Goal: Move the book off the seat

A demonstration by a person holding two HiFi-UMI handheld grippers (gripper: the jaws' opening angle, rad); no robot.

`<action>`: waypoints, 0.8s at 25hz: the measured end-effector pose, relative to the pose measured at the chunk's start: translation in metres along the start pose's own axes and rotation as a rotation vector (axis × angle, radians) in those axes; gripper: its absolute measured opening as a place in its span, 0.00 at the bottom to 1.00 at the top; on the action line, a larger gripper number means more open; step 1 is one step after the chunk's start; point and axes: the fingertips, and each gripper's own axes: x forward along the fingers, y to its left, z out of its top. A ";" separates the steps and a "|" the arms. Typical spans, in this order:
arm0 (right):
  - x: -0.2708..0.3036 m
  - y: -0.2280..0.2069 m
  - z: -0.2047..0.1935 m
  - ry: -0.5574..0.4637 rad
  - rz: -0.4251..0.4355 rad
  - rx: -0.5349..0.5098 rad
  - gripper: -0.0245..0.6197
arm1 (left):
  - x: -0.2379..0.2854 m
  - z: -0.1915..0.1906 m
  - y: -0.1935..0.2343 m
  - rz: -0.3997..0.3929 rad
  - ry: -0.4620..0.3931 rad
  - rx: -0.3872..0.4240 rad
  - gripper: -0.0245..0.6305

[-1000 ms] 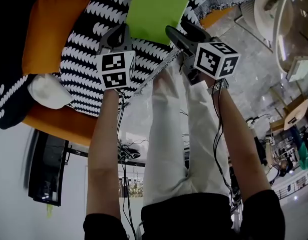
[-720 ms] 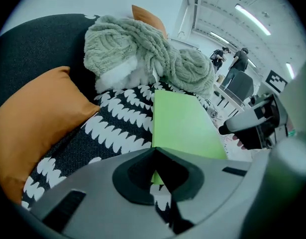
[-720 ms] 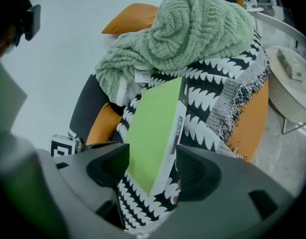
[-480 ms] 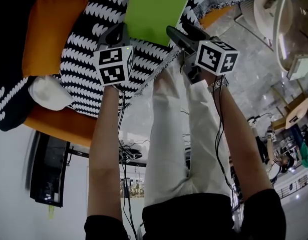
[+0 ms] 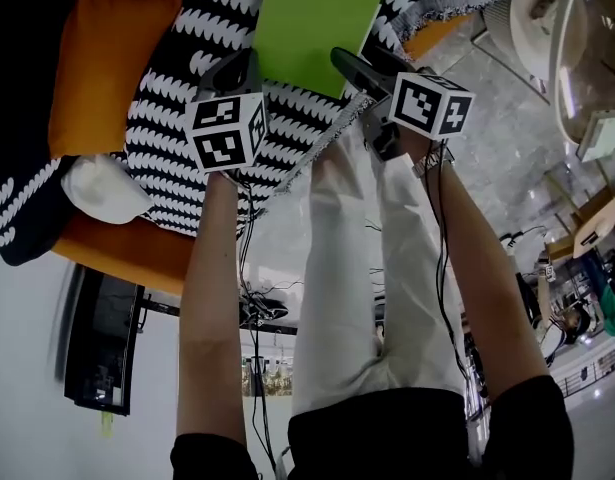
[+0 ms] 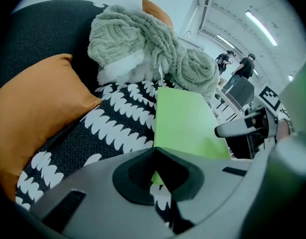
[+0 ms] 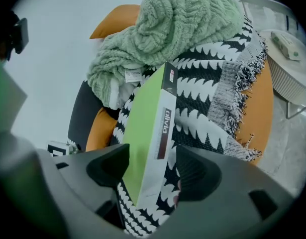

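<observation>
On the seat [image 5: 127,248], head view: the green book [image 5: 312,23] lies flat on a black-and-white throw [image 5: 177,88], its near edge within reach. Left gripper view: the left gripper [image 6: 155,153] has its tips closed together at the book's near corner, seemingly to steady it. Right gripper view: the right gripper [image 7: 153,171], whose jaws have just been opening and press nothing, straddles the book's pale spine with its dark printed band, probably lining up a grip.
</observation>
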 end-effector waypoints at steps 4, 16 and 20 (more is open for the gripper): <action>0.007 0.007 0.002 -0.008 0.050 0.021 0.47 | 0.000 0.001 0.003 -0.012 -0.002 -0.016 0.05; 0.027 0.046 0.022 -0.034 0.143 0.022 0.47 | 0.001 0.001 0.015 -0.033 0.016 -0.027 0.05; 0.037 0.054 0.023 -0.024 0.126 0.022 0.46 | 0.010 -0.012 0.034 0.004 0.081 0.004 0.05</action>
